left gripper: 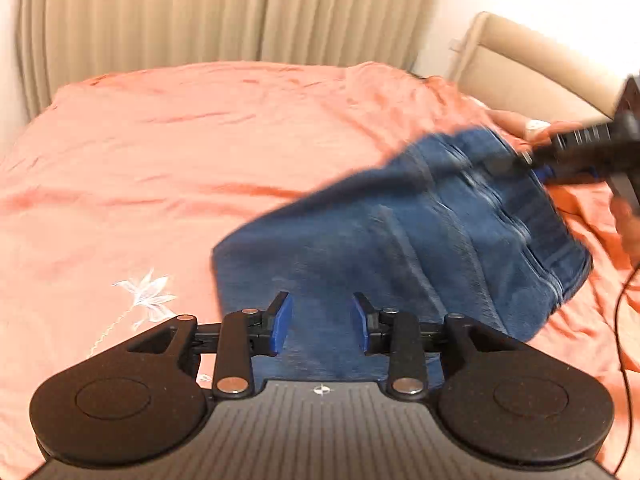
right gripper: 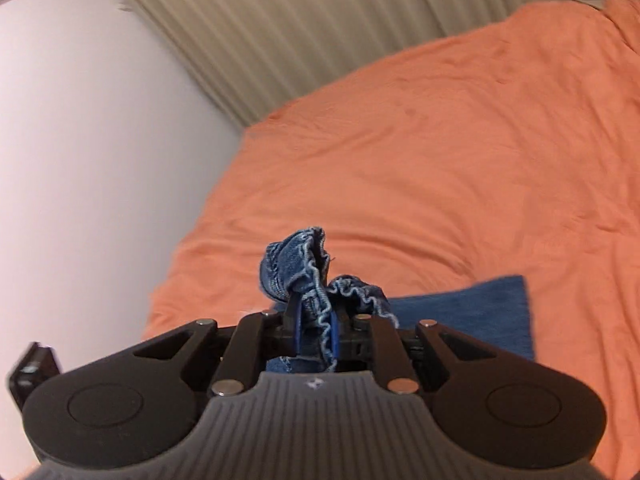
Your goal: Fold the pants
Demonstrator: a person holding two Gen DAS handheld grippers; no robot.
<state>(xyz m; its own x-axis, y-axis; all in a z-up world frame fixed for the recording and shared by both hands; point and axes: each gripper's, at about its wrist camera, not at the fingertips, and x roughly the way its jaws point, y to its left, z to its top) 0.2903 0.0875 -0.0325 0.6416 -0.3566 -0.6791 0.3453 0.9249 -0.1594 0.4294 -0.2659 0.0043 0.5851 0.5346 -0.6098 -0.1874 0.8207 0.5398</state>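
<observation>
Fingers [left gripper: 282, 322] of left gripper [left gripper: 320, 322] spread well apart, blue pads facing each other, nothing between them; hovering over the near end of the pants [left gripper: 400, 240], whether touching the denim not clear. Blue jeans lying on the orange bedspread [left gripper: 160, 160], running from 6 o'clock in the left view up toward 2 o'clock, far end lifted and smeared with motion blur. White flower embroidery [left gripper: 146, 294] at 8 o'clock on the bedspread, beige curtain [left gripper: 160, 20] at 12 o'clock, padded headboard [left gripper: 520, 64] at 2 o'clock.

Right gripper [right gripper: 314, 330] closed tight on a bunched, frayed hem [right gripper: 300, 268] of the denim, pleats spilling out above the pads at 12 o'clock in its own view, flat blue panel [right gripper: 480, 312] lying at 3 o'clock.

Probably mid-fold, far end being carried over toward the near end. Risks from here: bunched hem slipping out of a narrow pinch; carried layer landing skewed or creased, since only one corner seems held; lower layer dragging across the bedspread with the near end unpinned; dangling black cable [left gripper: 624, 320] at 4 o'clock snagging the cloth.
</observation>
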